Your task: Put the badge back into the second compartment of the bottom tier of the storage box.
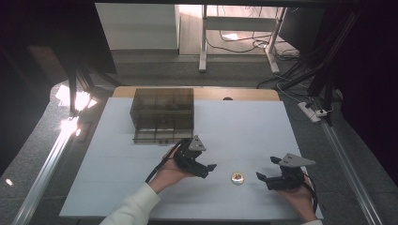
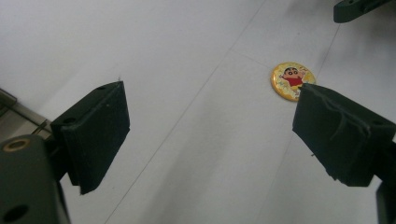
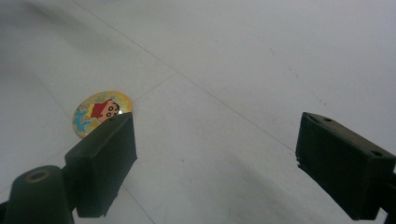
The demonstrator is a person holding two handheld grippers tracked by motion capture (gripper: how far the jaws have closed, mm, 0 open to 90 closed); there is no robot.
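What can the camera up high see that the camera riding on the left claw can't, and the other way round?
The high view takes in the dark see-through box at the back of the table, plus both claws, left and right, each held open. The left gripper view adds detail: the round badge carries a cartoon child in a red shirt. Both views share the badge lying flat on the table between the claws.

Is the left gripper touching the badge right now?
Apart. In the high view, bare table separates the left gripper from the badge.
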